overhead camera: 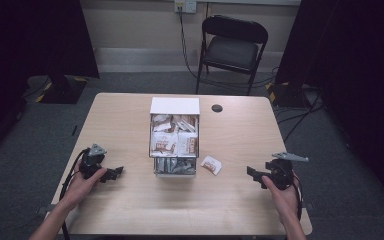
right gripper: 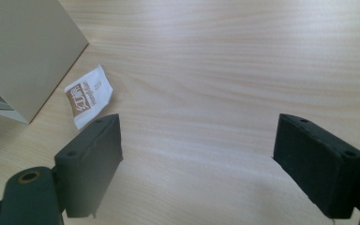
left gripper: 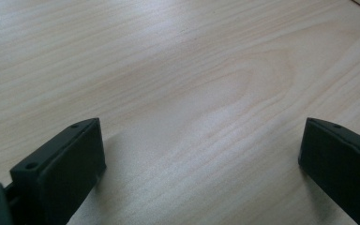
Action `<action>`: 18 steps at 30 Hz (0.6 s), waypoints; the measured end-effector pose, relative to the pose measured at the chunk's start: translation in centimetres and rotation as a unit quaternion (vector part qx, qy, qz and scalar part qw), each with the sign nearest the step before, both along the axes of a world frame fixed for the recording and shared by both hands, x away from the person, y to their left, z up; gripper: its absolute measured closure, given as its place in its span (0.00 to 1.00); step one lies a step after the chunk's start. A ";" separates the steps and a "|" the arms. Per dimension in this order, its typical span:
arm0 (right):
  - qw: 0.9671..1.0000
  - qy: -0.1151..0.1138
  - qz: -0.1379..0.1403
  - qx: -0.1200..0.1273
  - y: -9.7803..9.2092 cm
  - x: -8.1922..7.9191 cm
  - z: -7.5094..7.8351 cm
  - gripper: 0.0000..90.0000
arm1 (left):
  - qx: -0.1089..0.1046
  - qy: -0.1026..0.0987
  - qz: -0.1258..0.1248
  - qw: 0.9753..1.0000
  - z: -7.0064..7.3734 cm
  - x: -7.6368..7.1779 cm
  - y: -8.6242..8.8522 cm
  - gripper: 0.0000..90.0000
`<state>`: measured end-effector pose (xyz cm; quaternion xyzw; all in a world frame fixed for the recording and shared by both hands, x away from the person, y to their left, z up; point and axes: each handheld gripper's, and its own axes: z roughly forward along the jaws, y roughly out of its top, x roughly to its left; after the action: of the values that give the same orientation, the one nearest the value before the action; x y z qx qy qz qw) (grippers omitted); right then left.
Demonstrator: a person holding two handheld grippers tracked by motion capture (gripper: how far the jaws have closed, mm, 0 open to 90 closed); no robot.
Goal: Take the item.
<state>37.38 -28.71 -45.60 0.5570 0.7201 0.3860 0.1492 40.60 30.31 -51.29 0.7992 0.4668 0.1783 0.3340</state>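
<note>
A white open box [overhead camera: 174,106] stands at the middle of the wooden table [overhead camera: 125,120], with several brown-and-white sachets [overhead camera: 174,142] in its compartments. One loose sachet [overhead camera: 211,164] [right gripper: 88,96] lies on the table just right of the box's front. My left gripper [overhead camera: 117,172] [left gripper: 201,150] rests low on the table's left front, held by a hand, jaws wide apart over bare wood. At the right front, my right gripper [overhead camera: 250,171] [right gripper: 197,145] is open too, pointing toward the loose sachet and the box wall [right gripper: 23,51].
A small dark round disc [overhead camera: 217,108] sits on the table behind the box to the right. A black folding chair [overhead camera: 232,47] stands beyond the far edge. Black stands and cables [overhead camera: 300,112] lie on the grey floor around the table.
</note>
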 end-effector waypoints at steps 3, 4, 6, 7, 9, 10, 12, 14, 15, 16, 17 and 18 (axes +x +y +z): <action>1.000 0.005 -0.017 -0.010 -0.5 0.0 -0.3 0.17 | 0.000 0.000 0.000 1.000 0.0 0.0 0.0 0.00; 0.999 0.007 -0.025 -0.018 -0.8 -0.1 -0.5 0.17 | 0.000 0.000 0.000 1.000 0.0 0.0 0.0 0.00; 0.999 0.012 -0.032 -0.037 -1.3 -0.2 -0.9 0.17 | 0.000 0.000 0.000 1.000 0.0 0.0 0.0 0.00; 0.999 0.015 -0.035 -0.039 -1.4 -0.2 -1.1 0.17 | 0.000 0.000 0.000 1.000 0.0 0.0 0.0 0.00; 0.997 0.025 -0.048 -0.055 -1.8 -0.1 -1.6 0.17 | 0.000 0.000 0.000 1.000 0.0 0.0 0.0 0.00; 0.996 0.027 -0.051 -0.065 -1.9 -0.1 -1.8 0.17 | 0.000 0.000 0.000 1.000 0.0 0.0 0.0 0.00; 0.996 0.030 -0.055 -0.068 -2.0 -0.1 -1.9 0.17 | 0.000 0.000 0.000 1.000 0.0 0.0 0.0 0.00; 0.995 0.038 -0.058 -0.066 -2.2 0.0 -2.3 0.17 | 0.000 0.000 0.000 1.000 0.0 0.0 0.0 0.00; 0.995 0.041 -0.060 -0.069 -2.3 -0.1 -2.4 0.17 | 0.000 0.000 0.000 1.000 0.0 0.0 0.0 0.00; 0.995 0.042 -0.061 -0.067 -2.3 -0.1 -2.5 0.17 | 0.000 0.000 0.000 1.000 0.0 0.0 0.0 0.00; 0.995 0.044 -0.065 -0.065 -2.4 0.0 -2.6 0.17 | 0.000 0.000 0.000 1.000 0.0 0.0 0.0 0.00; 0.994 0.047 -0.067 -0.066 -2.4 0.0 -2.7 0.17 | 0.000 0.000 0.000 1.000 0.0 0.0 0.0 0.00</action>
<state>37.37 -31.07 -48.35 0.6106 0.7111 0.3001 0.1776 40.60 30.31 -51.29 0.7995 0.4666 0.1782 0.3338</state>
